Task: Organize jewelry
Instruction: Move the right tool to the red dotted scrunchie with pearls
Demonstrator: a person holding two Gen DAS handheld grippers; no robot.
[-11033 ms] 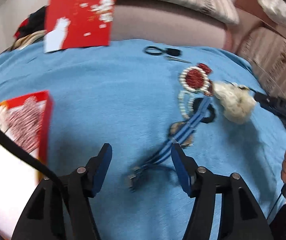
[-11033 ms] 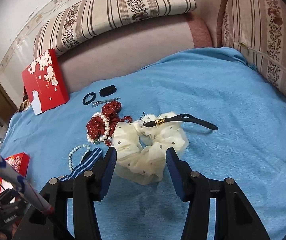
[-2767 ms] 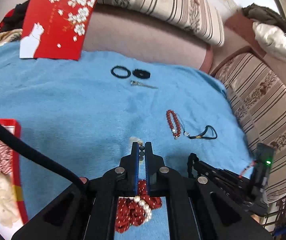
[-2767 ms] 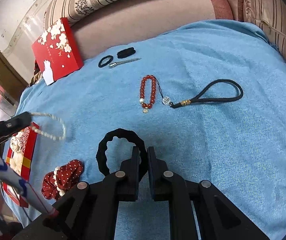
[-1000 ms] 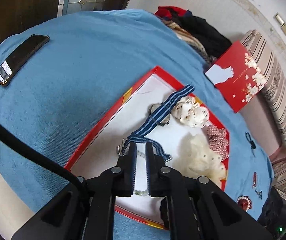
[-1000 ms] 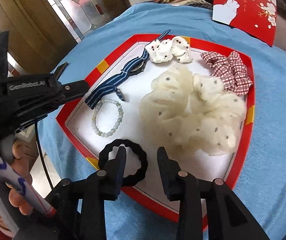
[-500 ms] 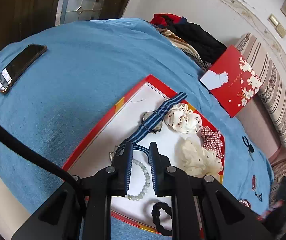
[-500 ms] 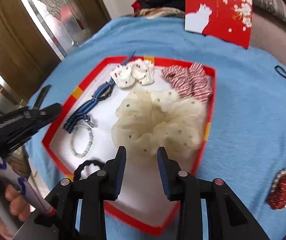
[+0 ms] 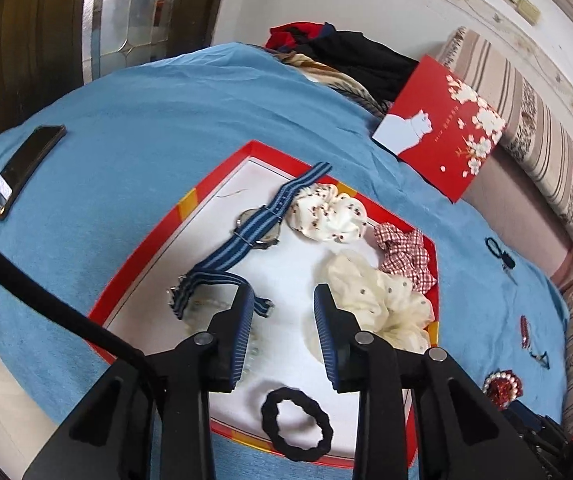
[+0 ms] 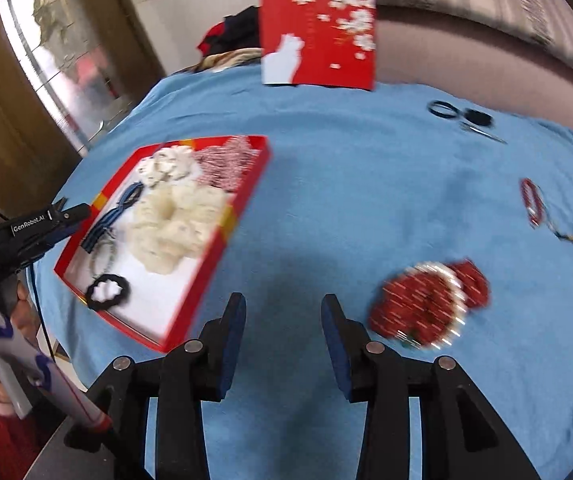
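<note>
Blue blanket (image 10: 366,200), both claws empty, jaws just spreading: right gripper (image 10: 282,320) should swing beside the red box (image 10: 242,208), straddling the red pearl scrunchie (image 10: 426,304) squarely.

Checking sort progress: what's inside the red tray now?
Red tray holds a blue striped strap watch, white dotted scrunchie, red checked scrunchie, cream scrunchie, black hair tie. Pale bead bracelet mostly hidden behind left gripper.
</note>
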